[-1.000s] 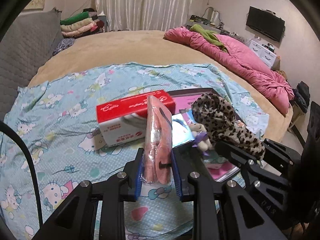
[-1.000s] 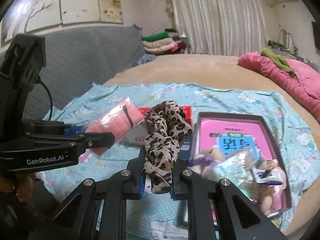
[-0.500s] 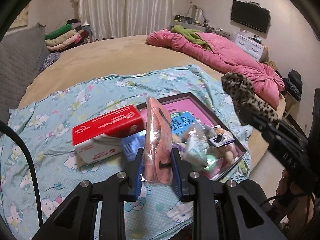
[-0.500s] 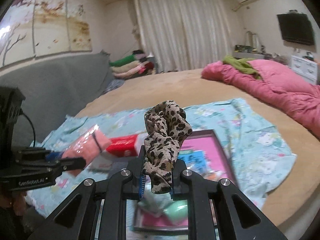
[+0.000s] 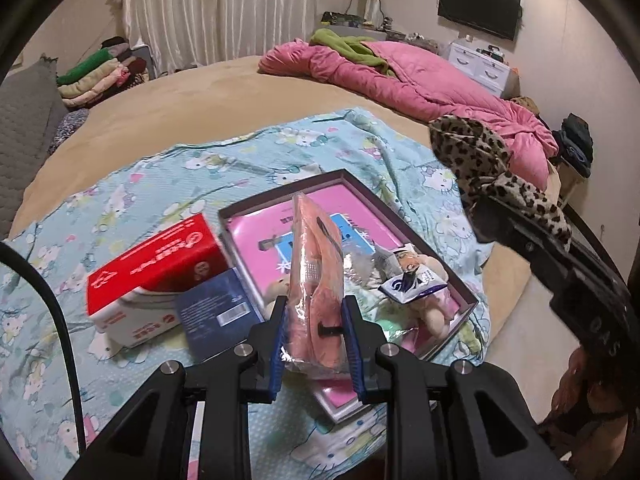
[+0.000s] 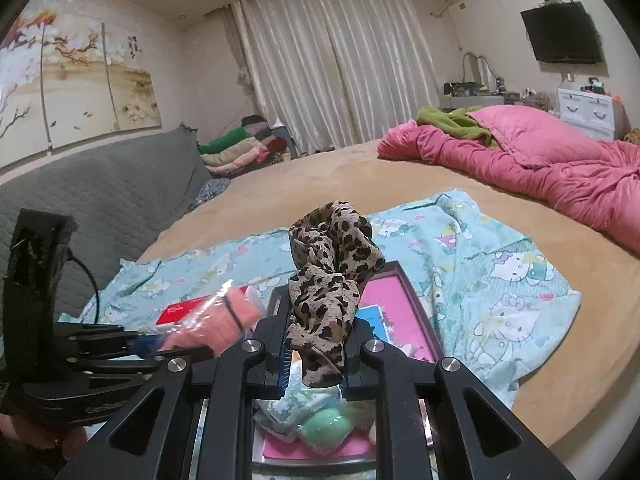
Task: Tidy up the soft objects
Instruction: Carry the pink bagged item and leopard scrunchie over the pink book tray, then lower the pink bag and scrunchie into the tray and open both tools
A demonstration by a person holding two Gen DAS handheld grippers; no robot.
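While the left gripper [image 5: 314, 330] stays clear of the bed, it is clamped on a pink bagged cloth [image 5: 318, 280] above the near edge of the shallow box [image 5: 280, 194]. Only the left wrist view shows the red tissue box [image 5: 156, 258] whole and the dark booklet [image 5: 216, 314] beside it. The right gripper [image 6: 314, 354] is clamped on a leopard-print scrunchie [image 6: 332, 256] above the box's near end. The tan bed [image 6: 320, 172] beyond the cartoon-cat sheet [image 6: 496, 280] lies bare up to the pink quilt [image 6: 540, 160].
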